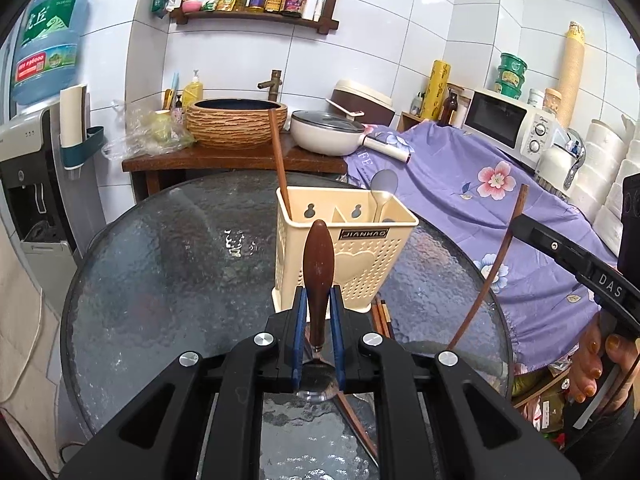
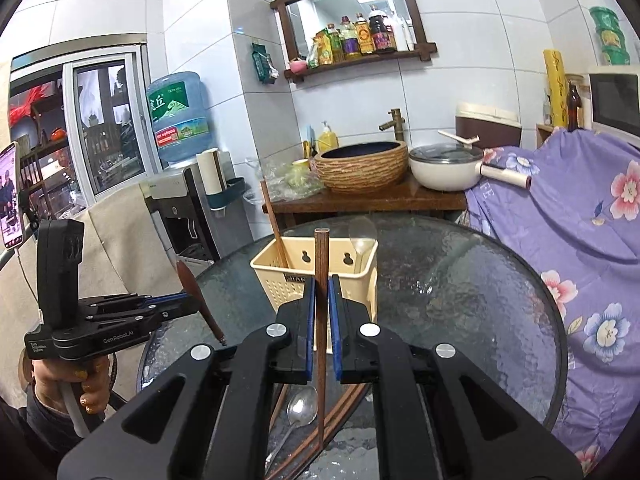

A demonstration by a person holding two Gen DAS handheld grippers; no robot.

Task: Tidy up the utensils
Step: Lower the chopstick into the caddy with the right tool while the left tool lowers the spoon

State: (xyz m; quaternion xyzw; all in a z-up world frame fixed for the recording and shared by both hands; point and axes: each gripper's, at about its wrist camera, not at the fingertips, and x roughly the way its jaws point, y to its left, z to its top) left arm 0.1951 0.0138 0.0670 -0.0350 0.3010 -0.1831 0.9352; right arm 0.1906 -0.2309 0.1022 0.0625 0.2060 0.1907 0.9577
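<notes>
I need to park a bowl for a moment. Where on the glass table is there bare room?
The glass table is bare to the right of the cream holder, out to the rim by the purple cloth, and to the holder's left. The near edge is crowded with loose chopsticks and a metal spoon.

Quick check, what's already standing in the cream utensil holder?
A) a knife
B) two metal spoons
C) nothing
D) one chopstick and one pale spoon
D: the utensil holder has one chopstick in its left compartment and a pale spoon in its right.
</notes>
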